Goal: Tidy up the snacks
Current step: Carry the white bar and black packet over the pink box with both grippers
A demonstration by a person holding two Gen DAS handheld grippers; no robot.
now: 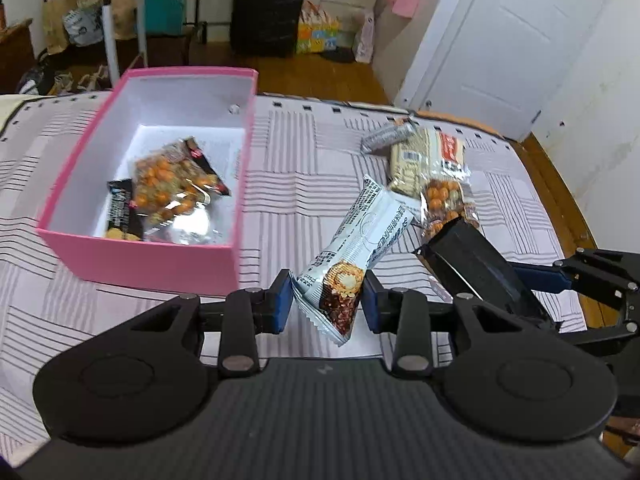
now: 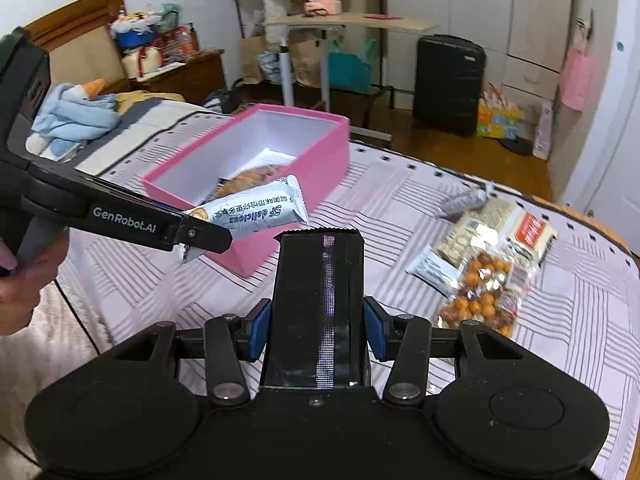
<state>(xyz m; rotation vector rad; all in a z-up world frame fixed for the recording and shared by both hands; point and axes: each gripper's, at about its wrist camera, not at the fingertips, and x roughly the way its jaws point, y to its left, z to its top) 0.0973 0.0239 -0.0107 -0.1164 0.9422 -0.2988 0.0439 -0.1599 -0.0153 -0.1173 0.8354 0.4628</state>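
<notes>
Left gripper jaws clamped on a white foil-wrapped snack bar above the striped bed, right gripper jaws clamped on a glossy black snack pouch, open pink cardboard box holding snacks nearby, loose packets on the bed.

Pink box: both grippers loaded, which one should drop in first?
Left, probably. The left gripper holds the white snack bar nearer the pink box; the right gripper, with its black packet, sits farther back.
</notes>
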